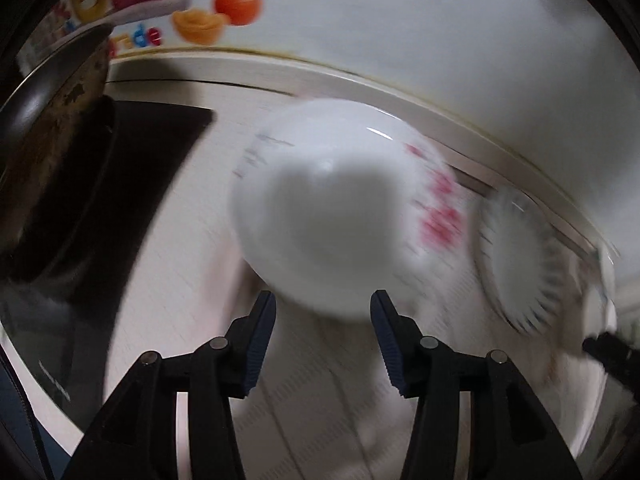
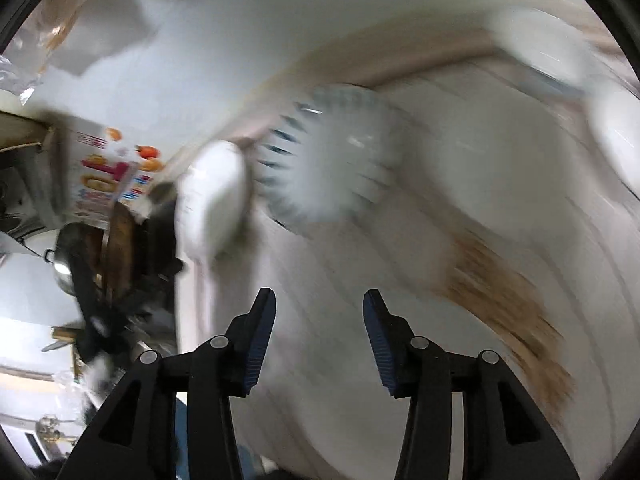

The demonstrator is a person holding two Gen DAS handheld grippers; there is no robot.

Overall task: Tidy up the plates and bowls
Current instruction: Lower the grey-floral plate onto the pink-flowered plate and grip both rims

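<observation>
Motion blur obscures detail; the left gripper and right gripper stand wide apart, holding nothing, with the bowl and fluted plate near the countertop's back edge.

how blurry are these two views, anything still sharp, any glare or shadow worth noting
Left wrist view: the white bowl and ridged plate are smeared by motion, with a soft shadow in the bowl; the open left claw stays crisp. Right wrist view: heavier streaking, the ridged plate barely readable, small glints on it; only the open right claw is sharp. Both have dark fisheye corners.
</observation>
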